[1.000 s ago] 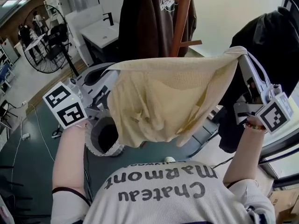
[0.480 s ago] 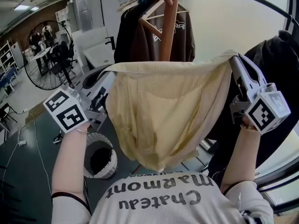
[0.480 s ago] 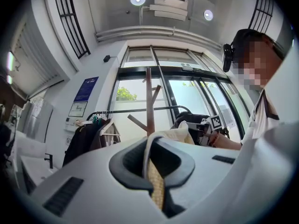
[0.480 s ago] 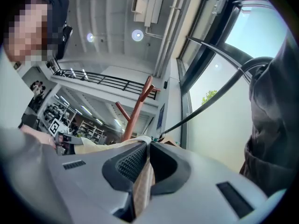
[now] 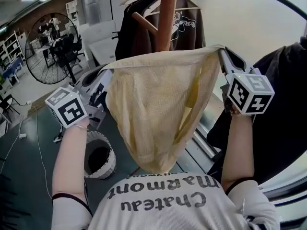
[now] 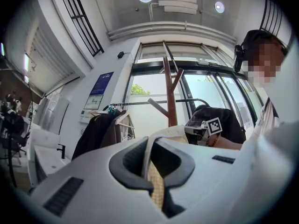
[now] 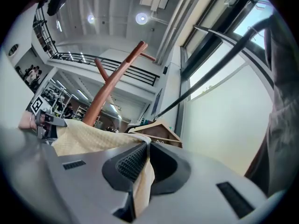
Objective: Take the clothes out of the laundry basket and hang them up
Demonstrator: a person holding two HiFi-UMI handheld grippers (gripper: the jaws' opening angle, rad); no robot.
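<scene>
A cream waffle-knit garment (image 5: pixel 153 109) hangs in the air in front of me, stretched by its top edge between both grippers. My left gripper (image 5: pixel 109 70) is shut on the garment's left corner, and the cloth (image 6: pixel 156 190) shows pinched between its jaws. My right gripper (image 5: pixel 221 51) is shut on the right corner, where the fabric (image 7: pixel 88 136) runs out from between its pads. Just behind the cloth rises the wooden coat stand (image 5: pixel 165 18). The round white laundry basket (image 5: pixel 108 164) stands on the floor, low on the left.
A brown printed top on a wooden hanger (image 5: pixel 187 28) and dark clothes hang behind the coat stand. A black garment (image 5: pixel 278 104) hangs close on my right. A large floor fan (image 5: pixel 48 51) and a white counter (image 5: pixel 103 35) stand at the left.
Both grippers have kept their hold. The right gripper has moved left and up toward the coat stand, so the garment now hangs narrower and deeper between them.
</scene>
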